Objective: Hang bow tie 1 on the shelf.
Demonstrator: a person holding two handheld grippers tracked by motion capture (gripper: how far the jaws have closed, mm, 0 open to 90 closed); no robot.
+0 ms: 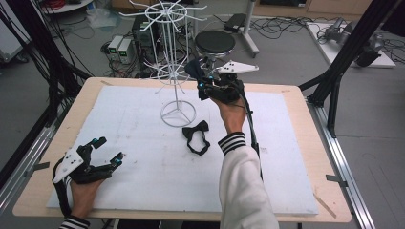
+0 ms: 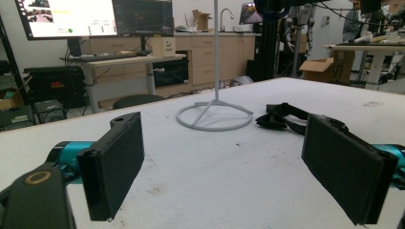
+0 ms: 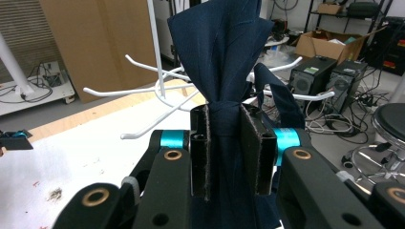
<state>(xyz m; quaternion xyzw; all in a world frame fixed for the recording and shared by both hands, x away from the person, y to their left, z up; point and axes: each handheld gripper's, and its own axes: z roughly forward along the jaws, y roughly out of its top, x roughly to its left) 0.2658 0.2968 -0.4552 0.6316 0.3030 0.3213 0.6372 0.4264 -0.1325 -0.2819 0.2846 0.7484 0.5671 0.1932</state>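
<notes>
Though small above, knot (image 3: 224,107) pinched.

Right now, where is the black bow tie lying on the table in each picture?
High view: black bow tie lies mid-table, right of the white rack's ring base.
Left gripper view: it lies right of centre, beside the same base.
Right gripper view: not in it.
Shared landmark: the white rack.
</notes>
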